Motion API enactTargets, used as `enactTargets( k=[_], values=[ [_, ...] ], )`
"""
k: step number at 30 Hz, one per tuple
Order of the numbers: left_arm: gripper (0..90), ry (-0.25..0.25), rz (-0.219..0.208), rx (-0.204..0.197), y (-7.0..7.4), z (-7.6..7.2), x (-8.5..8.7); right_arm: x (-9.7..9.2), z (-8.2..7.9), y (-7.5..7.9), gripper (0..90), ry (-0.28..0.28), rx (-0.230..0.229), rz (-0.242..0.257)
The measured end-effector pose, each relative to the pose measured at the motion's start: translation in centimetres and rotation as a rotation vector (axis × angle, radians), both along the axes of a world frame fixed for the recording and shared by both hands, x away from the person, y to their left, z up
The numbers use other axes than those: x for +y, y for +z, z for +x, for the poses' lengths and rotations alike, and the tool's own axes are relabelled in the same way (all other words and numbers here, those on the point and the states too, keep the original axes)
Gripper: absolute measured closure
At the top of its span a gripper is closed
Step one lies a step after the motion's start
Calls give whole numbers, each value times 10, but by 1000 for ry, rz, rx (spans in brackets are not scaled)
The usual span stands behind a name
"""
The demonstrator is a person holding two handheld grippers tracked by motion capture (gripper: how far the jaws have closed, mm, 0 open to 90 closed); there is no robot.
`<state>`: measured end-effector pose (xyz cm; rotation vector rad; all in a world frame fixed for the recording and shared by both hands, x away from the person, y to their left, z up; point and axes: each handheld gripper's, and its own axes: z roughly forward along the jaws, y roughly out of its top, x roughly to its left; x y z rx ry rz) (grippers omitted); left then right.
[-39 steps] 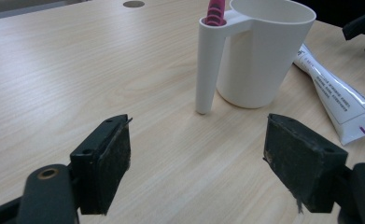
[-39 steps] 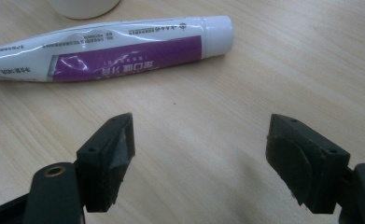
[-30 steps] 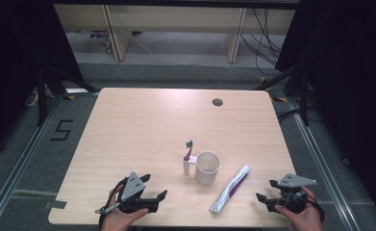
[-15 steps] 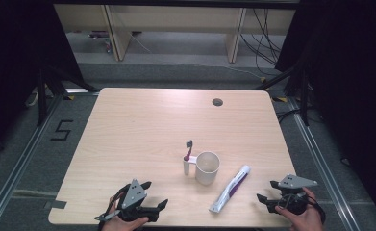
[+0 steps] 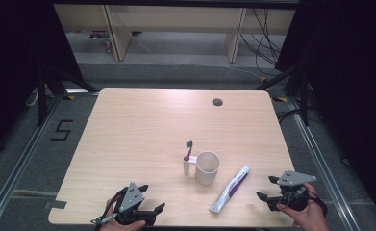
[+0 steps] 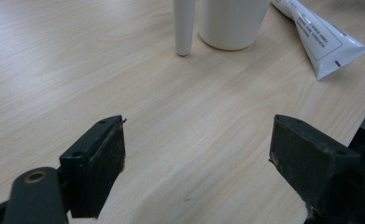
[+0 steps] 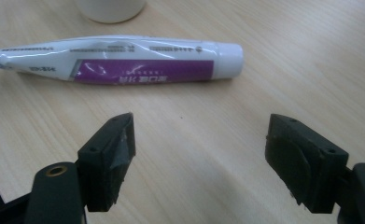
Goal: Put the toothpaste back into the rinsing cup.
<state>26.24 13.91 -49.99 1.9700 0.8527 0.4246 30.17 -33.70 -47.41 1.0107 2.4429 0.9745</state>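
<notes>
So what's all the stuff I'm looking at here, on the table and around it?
cup: one, cream white, near the table's middle, toward the person
toothbrush: one, white handle, dark head, upright against the cup's left side
toothpaste tube: one, white and purple, lying flat right of the cup
table: one, light wood, with a round hole near the far edge
left gripper: one, black, open, near edge
right gripper: one, black, open, near the tube
hands: two, holding the grippers

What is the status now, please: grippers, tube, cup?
Left gripper open, empty. Right gripper open, empty, facing the tube. Tube flat on the table, beside the cup. Nothing between fingers and tube.
</notes>
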Motion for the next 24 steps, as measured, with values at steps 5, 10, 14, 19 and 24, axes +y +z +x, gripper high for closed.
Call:
enactTargets(
  k=[5, 10, 14, 19, 24],
  values=[
    [180, -6, 14, 2, -2, -1, 1, 11, 9, 8, 270, 98, -22, -58],
    [181, -3, 16, 6, -3, -1, 2, 23, 22, 13, 269, 165, -14, -92],
    [181, -6, 22, 10, -3, 0, 1, 32, 33, 13, 269, 225, -19, -154],
    [182, -7, 19, 10, -5, 0, 0, 46, 45, 14, 269, 293, -2, -200],
    [184, -7, 23, 12, -5, 0, 0, 56, 54, 13, 270, 321, 37, -225]
  ],
)
